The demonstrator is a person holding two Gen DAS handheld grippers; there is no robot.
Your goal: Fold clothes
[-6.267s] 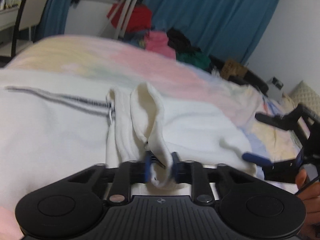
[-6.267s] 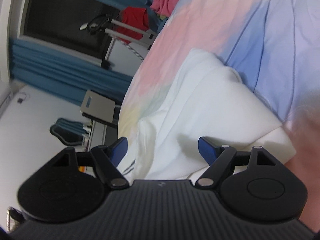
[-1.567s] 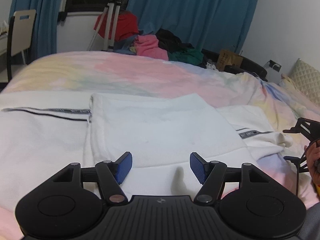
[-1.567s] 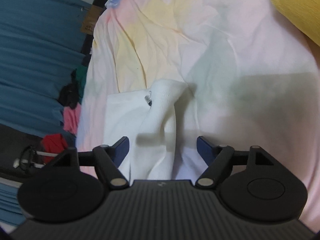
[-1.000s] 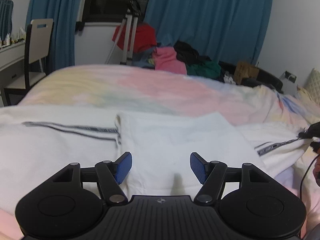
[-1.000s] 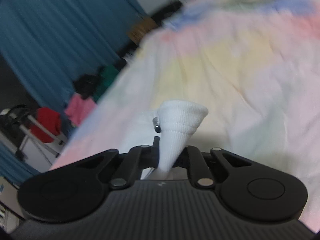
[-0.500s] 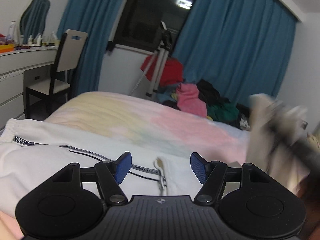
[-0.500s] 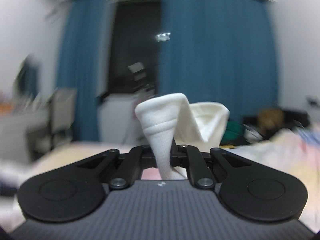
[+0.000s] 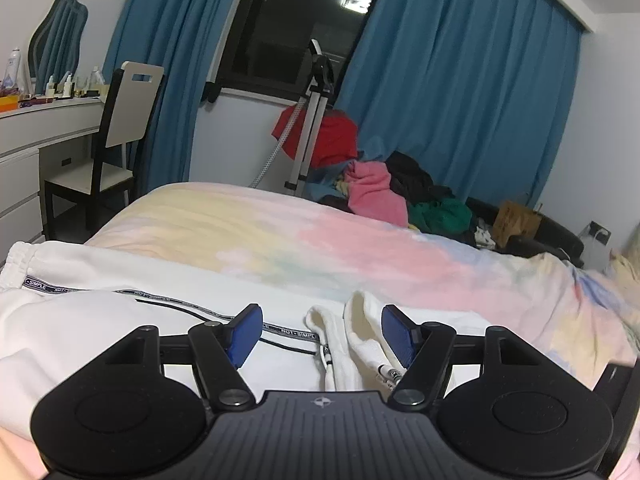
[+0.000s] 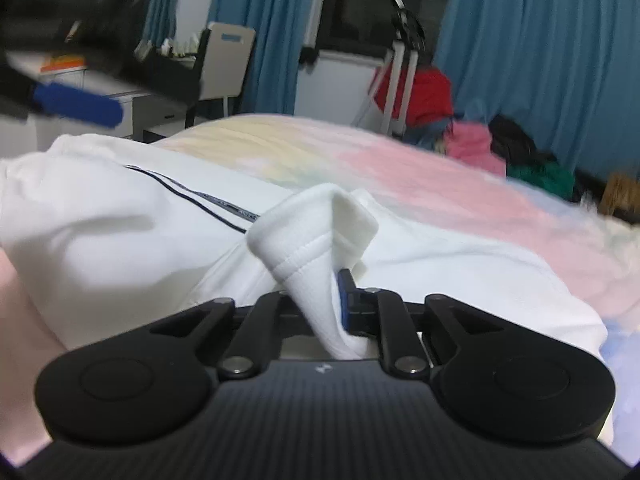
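Observation:
White sweatpants (image 9: 80, 312) with a black side stripe lie across the pastel bed (image 9: 280, 232). In the left wrist view my left gripper (image 9: 322, 336) is open and empty, just above the folded-over cuffs (image 9: 340, 332). In the right wrist view my right gripper (image 10: 332, 300) is shut on a white ribbed cuff (image 10: 316, 240) and holds it low over the laid-out pants (image 10: 120, 216). The left gripper's blue fingers (image 10: 76, 106) show blurred at the upper left of the right wrist view.
Blue curtains (image 9: 460, 100) and a dark window are behind the bed. A tripod (image 9: 312, 120) with a red garment and a pile of clothes (image 9: 400, 196) stand at the far side. A chair (image 9: 120, 128) and white desk stand at the left.
My right gripper has carried the white cuff from the air down and over onto the pants, next to the other cuff. My left gripper stays open and barely moves.

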